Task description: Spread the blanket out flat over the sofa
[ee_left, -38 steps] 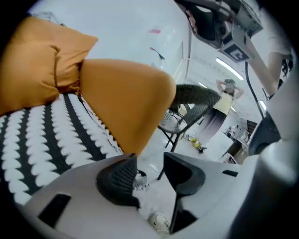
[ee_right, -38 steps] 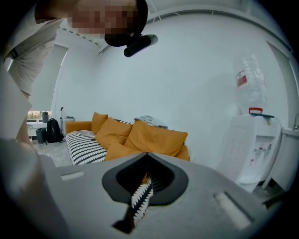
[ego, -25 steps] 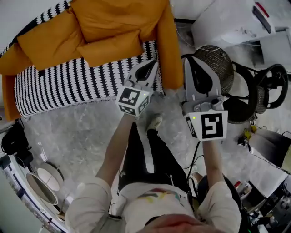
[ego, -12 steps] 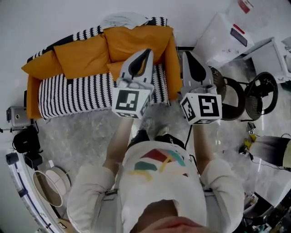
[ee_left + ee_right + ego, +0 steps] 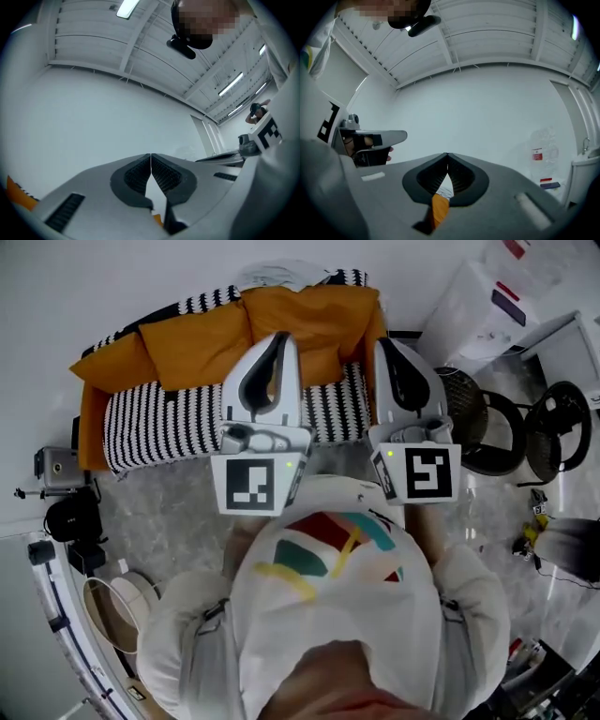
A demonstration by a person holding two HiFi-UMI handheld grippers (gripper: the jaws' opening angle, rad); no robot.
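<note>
An orange sofa stands against the white wall at the top of the head view. A black-and-white striped blanket covers its seat and shows again along the back's top edge. My left gripper is held up over the sofa's middle, shut on nothing. To its right my right gripper is raised over the sofa's right arm, shut and empty as well. In the left gripper view the left gripper has its tips touching and faces the wall and ceiling. In the right gripper view the right gripper points the same way.
A pale cloth lies on top of the sofa back. Left of the sofa a camera stands on a tripod. Dark round wicker chairs and a white appliance stand at the right. A round frame lies at the lower left.
Both grippers have risen toward the head camera and stayed shut. The person has straightened up, so the sofa now sits nearer the middle of the view and the legs are hidden.
</note>
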